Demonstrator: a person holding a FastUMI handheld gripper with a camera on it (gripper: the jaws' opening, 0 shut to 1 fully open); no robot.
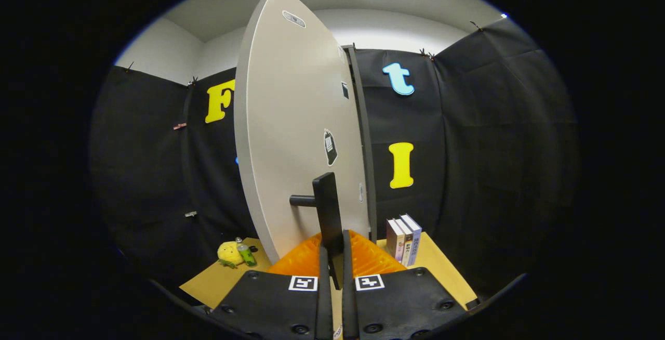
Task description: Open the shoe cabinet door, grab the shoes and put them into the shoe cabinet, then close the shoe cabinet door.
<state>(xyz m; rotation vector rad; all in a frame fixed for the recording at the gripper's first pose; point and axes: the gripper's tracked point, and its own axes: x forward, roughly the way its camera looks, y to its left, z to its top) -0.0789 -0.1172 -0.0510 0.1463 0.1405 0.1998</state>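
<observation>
Your gripper [332, 257] has its two fingers drawn in tight on the flat black bar handle [328, 215] of the cabinet door, one finger pressing each side of the bar's lower end. The bar stands upright between your fingertips and rises just ahead of them, joined to the door by a short black round peg [302, 200] sticking out to its left.

That pale grey, smooth shoe cabinet door [291, 137] looms right beyond the handle, tall and seen at a slant, so it stands swung partly out from the dark cabinet frame edge [361, 137] along its right side. A small black tag [330, 147] sits on the door face above the handle.

Below the door, just ahead of your fingers, you've got something orange and ridged [369, 257]; what it is can't be made out from here.

All of it rests on a light wooden tabletop [441, 267]. To the right of the cabinet, a short row of upright books [403, 238] stands on the wood. Off to the left, a fuzzy yellow plush toy [229, 253] lies beside a small green bottle [245, 252], the two touching or nearly so.
</observation>
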